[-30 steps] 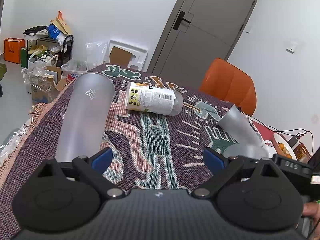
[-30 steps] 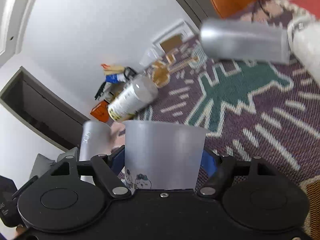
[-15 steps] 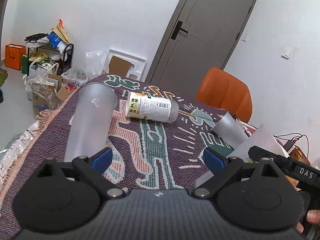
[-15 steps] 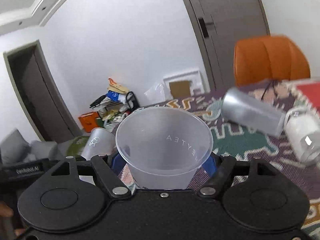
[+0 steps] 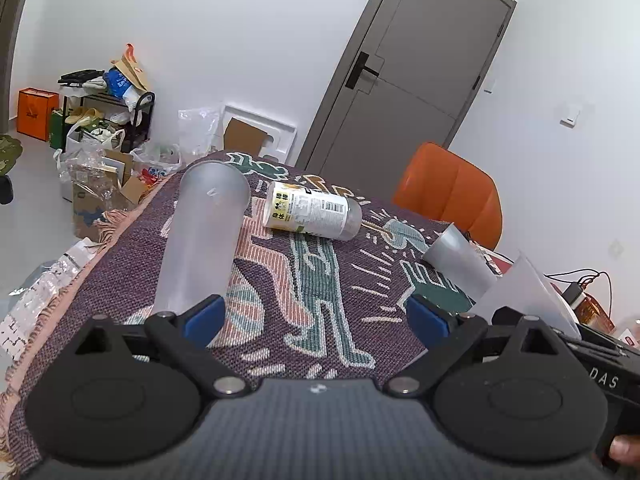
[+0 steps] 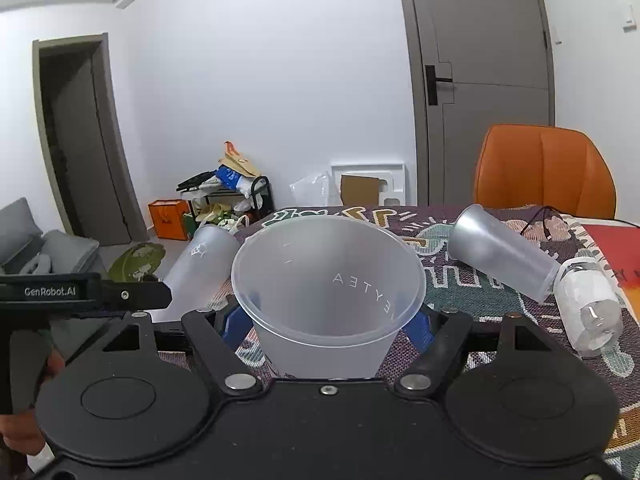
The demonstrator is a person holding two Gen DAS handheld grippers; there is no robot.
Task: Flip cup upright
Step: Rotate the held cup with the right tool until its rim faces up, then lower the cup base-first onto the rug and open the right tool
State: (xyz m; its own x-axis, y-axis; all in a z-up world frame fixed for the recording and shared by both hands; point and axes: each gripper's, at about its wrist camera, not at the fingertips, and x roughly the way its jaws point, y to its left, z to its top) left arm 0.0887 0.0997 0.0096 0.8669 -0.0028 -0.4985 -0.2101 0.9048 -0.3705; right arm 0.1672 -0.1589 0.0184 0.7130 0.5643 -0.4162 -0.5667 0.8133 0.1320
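Note:
My right gripper is shut on a frosted plastic cup. The cup stands mouth up between the blue pads, low over the patterned cloth. In the left wrist view this cup shows at the right, held by the right gripper. My left gripper is open and empty over the cloth. A tall frosted cup lies on its side just beyond the left gripper's left finger. It also shows in the right wrist view.
A labelled bottle lies on the cloth at the far middle. Another frosted cup and a clear jar lie on their sides at the right. An orange chair stands behind the table.
My right gripper has turned the held cup from lying sideways to mouth up and levelled out. The left gripper has lifted and drawn back slightly, still open.

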